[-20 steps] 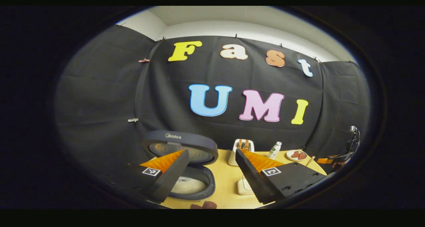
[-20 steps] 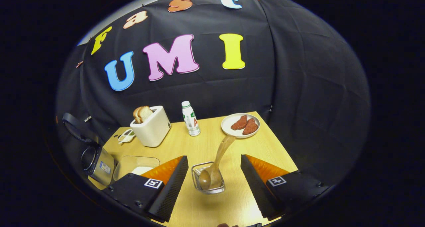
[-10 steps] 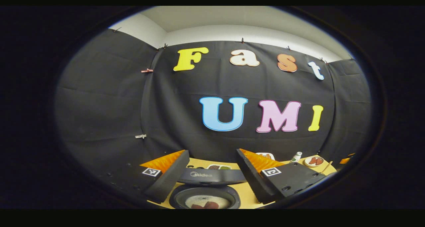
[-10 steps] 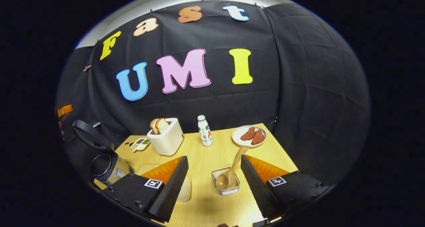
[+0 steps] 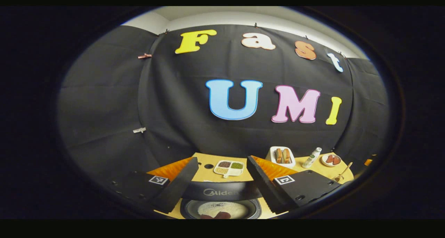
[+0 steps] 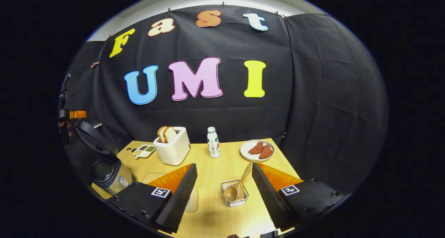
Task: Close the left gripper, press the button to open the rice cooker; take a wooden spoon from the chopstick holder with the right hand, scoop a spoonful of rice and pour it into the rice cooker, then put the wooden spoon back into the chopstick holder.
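The rice cooker (image 5: 222,192) sits right under my left gripper (image 5: 222,159) with its lid up and white rice in the pot (image 5: 222,208). The left gripper is open and holds nothing. In the right gripper view the same cooker (image 6: 108,172) stands at the table's left edge, lid (image 6: 91,140) raised. The wooden spoon (image 6: 232,192) rests bowl-down in the wire chopstick holder (image 6: 244,200), its handle leaning toward the plate. My right gripper (image 6: 224,165) hangs open above and behind the holder, touching nothing. The left gripper (image 6: 71,114) shows far left above the cooker.
A toaster (image 6: 172,148) with two bread slices, a small bottle (image 6: 213,143), a plate of reddish pieces (image 6: 257,150) and a divided dish (image 6: 143,150) line the table's back. A pale container (image 6: 192,201) lies partly hidden behind one right finger.
My left gripper has shifted so the open cooker now lies centred beneath it. My right gripper has drawn back and up from the holder; the spoon stays inside it.
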Available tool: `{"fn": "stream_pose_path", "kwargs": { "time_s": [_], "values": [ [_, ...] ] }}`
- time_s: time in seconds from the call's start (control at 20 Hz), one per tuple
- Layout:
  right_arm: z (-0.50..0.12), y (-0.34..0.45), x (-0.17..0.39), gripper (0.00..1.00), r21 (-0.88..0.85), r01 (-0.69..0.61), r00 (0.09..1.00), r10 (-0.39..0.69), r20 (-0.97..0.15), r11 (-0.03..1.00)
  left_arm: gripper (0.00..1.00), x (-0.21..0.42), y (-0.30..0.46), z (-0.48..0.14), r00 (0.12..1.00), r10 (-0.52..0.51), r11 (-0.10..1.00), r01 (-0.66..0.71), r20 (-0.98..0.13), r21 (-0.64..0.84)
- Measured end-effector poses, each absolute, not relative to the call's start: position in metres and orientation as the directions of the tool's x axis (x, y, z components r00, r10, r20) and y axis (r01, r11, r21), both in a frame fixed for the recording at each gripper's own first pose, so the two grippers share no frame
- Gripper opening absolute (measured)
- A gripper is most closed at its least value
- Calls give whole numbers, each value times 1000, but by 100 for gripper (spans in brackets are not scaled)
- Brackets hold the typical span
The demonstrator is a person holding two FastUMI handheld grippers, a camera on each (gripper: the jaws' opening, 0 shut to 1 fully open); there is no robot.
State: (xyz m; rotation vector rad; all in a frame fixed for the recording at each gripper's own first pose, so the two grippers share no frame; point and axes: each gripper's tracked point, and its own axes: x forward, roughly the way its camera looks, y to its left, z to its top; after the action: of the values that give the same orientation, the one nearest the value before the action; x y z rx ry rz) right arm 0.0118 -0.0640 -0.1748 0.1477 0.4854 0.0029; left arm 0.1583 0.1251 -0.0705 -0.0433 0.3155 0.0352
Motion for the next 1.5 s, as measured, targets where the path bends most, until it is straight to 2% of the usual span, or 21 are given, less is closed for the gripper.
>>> {"fn": "stream_pose_path", "kwargs": {
  "time_s": [0.15,0.75,1.1,1.2,1.5],
  "values": [
    [-175,-58,11,98,143,18,881,52,-469,990,97,145,123,-78,946,37,999,-32,-322,20],
    [-145,-22,25,98,95,-117,895,146,-420,989,97,34,113,-163,916,71,997,-75,-395,6],
    [-137,-7,22,97,66,-178,894,189,-405,982,99,11,104,-190,922,38,999,-46,-386,-11],
    [-136,-7,21,97,69,-178,895,191,-404,982,96,7,105,-200,915,42,999,-50,-402,-9],
    [-135,-8,15,98,62,-183,895,193,-403,981,100,-8,102,-232,883,63,998,-67,-465,7]
  ]
}}
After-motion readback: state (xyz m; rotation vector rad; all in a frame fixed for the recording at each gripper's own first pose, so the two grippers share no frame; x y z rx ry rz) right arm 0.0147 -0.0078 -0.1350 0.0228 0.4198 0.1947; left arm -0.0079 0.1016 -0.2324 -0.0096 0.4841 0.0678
